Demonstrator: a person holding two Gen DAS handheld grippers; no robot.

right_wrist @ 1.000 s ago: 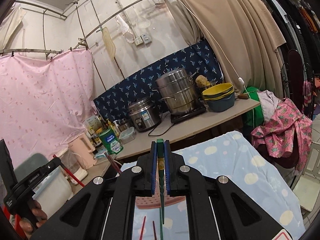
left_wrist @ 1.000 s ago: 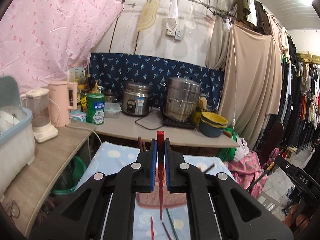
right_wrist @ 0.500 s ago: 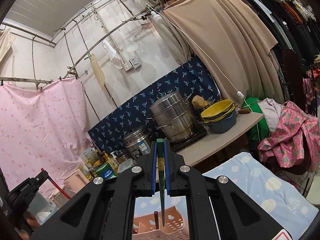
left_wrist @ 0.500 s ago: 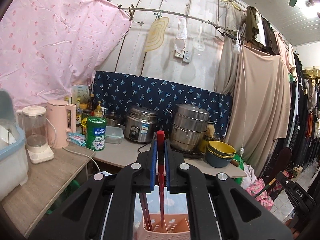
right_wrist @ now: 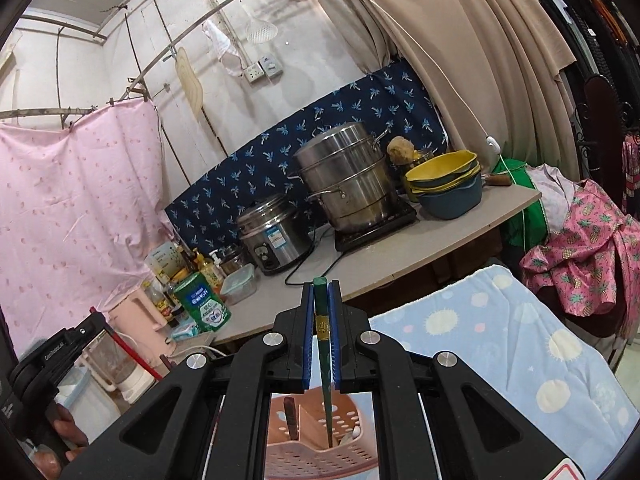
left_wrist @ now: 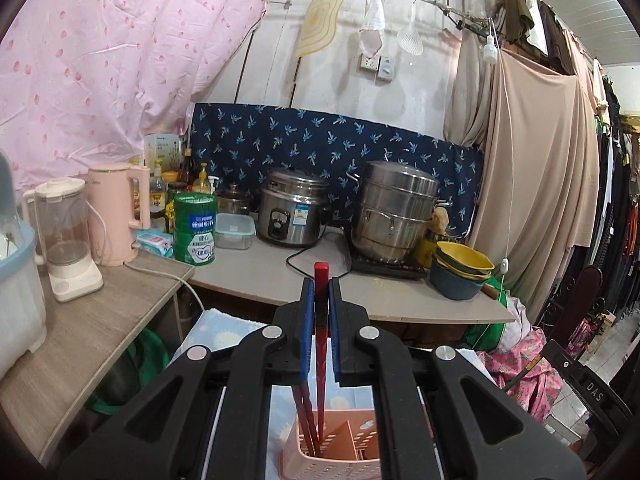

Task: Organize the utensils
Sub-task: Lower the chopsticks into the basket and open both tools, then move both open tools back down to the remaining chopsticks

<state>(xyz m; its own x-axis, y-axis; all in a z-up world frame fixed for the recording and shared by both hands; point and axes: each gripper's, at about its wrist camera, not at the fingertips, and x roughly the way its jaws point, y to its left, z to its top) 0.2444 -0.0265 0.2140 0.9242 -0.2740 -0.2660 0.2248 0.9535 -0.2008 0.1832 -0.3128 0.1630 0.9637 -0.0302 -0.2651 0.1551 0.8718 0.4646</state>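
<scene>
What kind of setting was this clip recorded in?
Probably a makeshift home kitchen corner: a rice cooker and steel steamer pot stand on a counter, and clothes hang on a rack alongside.

Low in the frame, utensil holder (left_wrist: 340, 446) with chopsticks (left_wrist: 320, 360) standing in it. Behind, across mid-frame, counter (left_wrist: 256, 276). On it, rice cooker (left_wrist: 292, 212) left of steamer pot (left_wrist: 394, 210).

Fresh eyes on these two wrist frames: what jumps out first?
Dead centre of each view is a chopstick clamped upright: a red chopstick in the left hand-held gripper, a dark green chopstick in the right hand-held gripper, both tips dipping into the pink perforated plastic utensil basket below. Behind them, the tall stainless steel steamer pot dominates the counter against the navy leaf-print cloth.
</scene>
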